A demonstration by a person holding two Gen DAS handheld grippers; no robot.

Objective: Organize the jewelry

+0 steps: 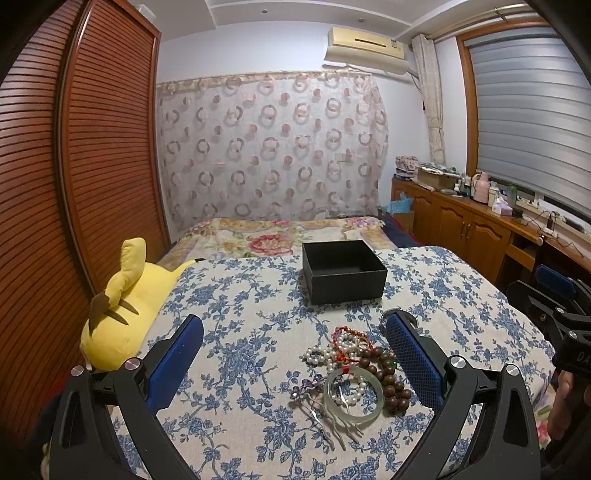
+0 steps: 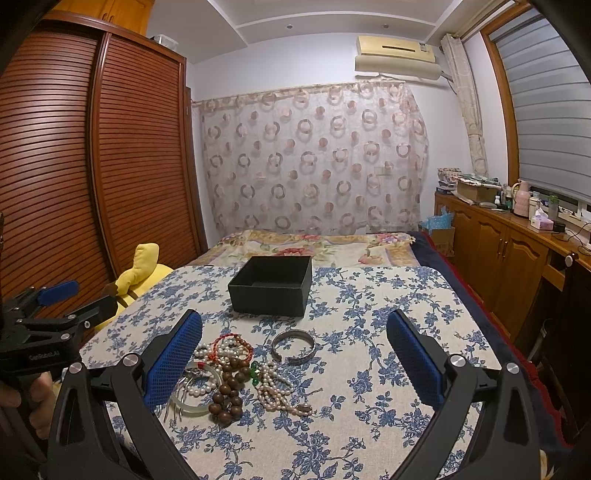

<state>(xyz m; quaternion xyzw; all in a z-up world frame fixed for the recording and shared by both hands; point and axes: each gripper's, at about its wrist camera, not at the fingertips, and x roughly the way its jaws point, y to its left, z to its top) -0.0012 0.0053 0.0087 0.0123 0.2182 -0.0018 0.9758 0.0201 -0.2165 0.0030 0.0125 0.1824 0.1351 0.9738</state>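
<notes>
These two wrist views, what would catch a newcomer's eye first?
Probably the tangled jewelry pile on the blue-flowered cloth, lying near both open tongs. Beyond it stands an open black box, which looks empty as far as its inside shows. A yellow plush lies at the cloth's left edge.

Dim warm indoor light from recessed ceiling spots [image 2: 289, 26]; soft shadows, no glare. Heavy fisheye bending at edges, black vignette corners. Focus acceptable, slight noise.
</notes>
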